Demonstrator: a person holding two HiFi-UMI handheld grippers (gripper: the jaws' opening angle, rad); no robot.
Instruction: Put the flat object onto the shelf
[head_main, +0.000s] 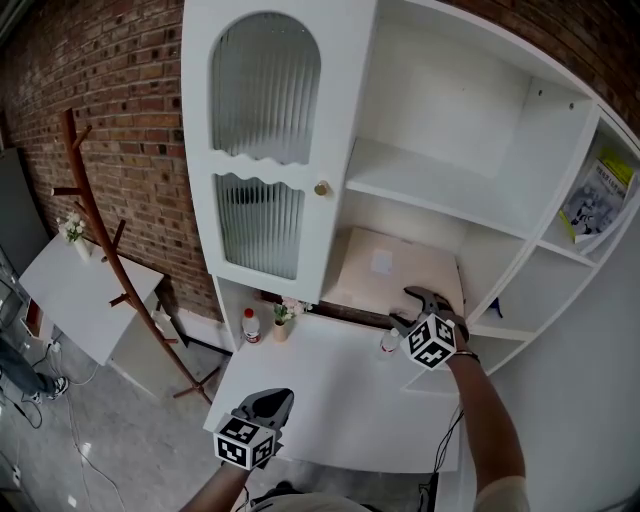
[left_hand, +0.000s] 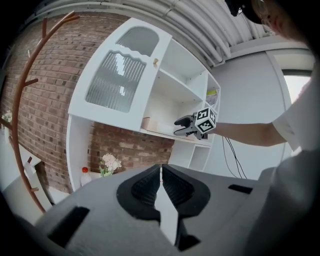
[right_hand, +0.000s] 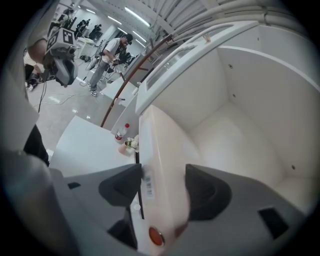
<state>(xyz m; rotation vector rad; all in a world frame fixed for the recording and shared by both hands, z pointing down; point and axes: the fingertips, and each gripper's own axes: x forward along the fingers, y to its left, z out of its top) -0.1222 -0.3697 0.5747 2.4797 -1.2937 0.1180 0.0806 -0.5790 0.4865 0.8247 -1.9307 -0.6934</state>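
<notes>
The fingers (right_hand: 120, 186) of our right gripper (head_main: 406, 308) clasp the flat box (right_hand: 162, 160), which stands on edge inside the shelf (right_hand: 240, 145). Our left gripper (left_hand: 160, 187) is pinched together on nothing. If we let go while the box stands this steep, it could slide out onto the desk (head_main: 330, 400).

1. The flat object (head_main: 392, 268) looks like pale, matt card with a smooth face.
2. The shelf (head_main: 430, 185) is smooth white painted board with a satin finish.
3. The cabinet door (head_main: 262, 90) has ribbed, frosted glass and a shiny brass-coloured knob (head_main: 322, 188).
4. The brick wall (head_main: 110, 90) is rough and matt.
5. The coat stand (head_main: 108, 250) is reddish-brown wood.
</notes>
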